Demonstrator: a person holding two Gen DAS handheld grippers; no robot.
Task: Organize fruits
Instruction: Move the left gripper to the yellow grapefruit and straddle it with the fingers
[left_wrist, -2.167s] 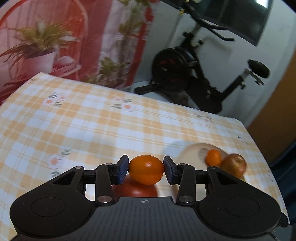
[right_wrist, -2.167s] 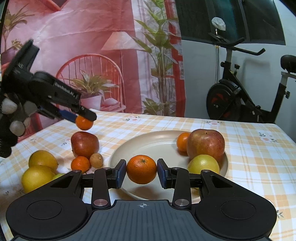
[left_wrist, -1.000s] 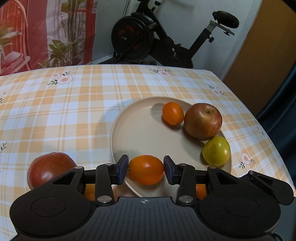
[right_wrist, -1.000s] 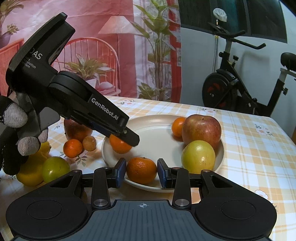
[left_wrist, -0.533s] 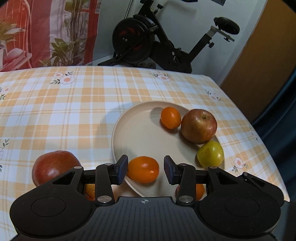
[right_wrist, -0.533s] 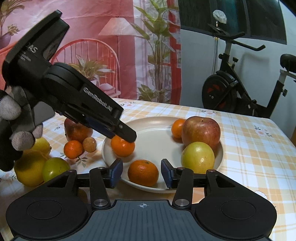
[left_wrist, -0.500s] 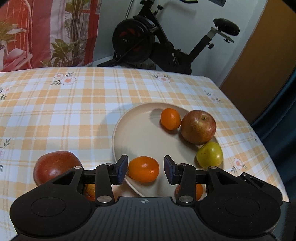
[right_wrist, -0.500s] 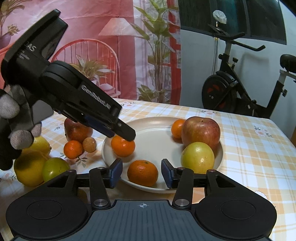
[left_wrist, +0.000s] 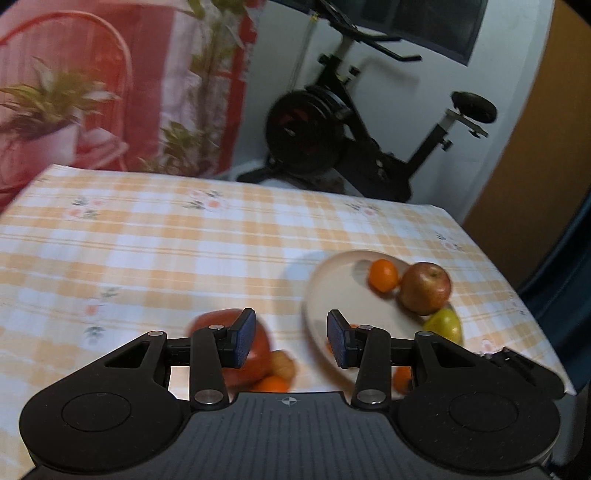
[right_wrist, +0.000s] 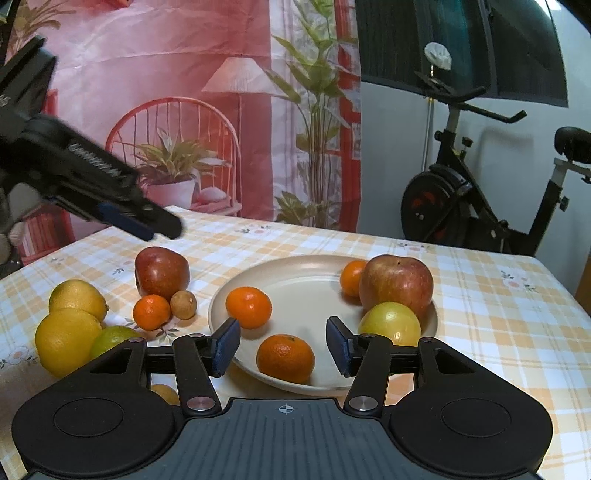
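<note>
A beige plate (right_wrist: 306, 280) holds three mandarins (right_wrist: 285, 357), a red apple (right_wrist: 396, 285) and a yellow-green fruit (right_wrist: 389, 325). My right gripper (right_wrist: 282, 345) is open, its jaws on either side of the near mandarin without touching it. My left gripper (left_wrist: 291, 341) is open and empty, raised above the table left of the plate (left_wrist: 332, 291); it also shows in the right wrist view (right_wrist: 122, 214). A second red apple (right_wrist: 161, 272), a small mandarin (right_wrist: 151, 312) and a brown fruit (right_wrist: 183, 304) lie left of the plate.
Two lemons (right_wrist: 68, 341) and a green citrus (right_wrist: 112, 341) lie at the table's left front. The checked tablecloth (left_wrist: 147, 240) covers the table. An exercise bike (right_wrist: 480, 206) stands behind the table, past its far edge.
Both grippers have let go of their mandarins, which now rest on the plate. My left gripper has lifted and swung left, away from the plate. My right gripper has opened wider.
</note>
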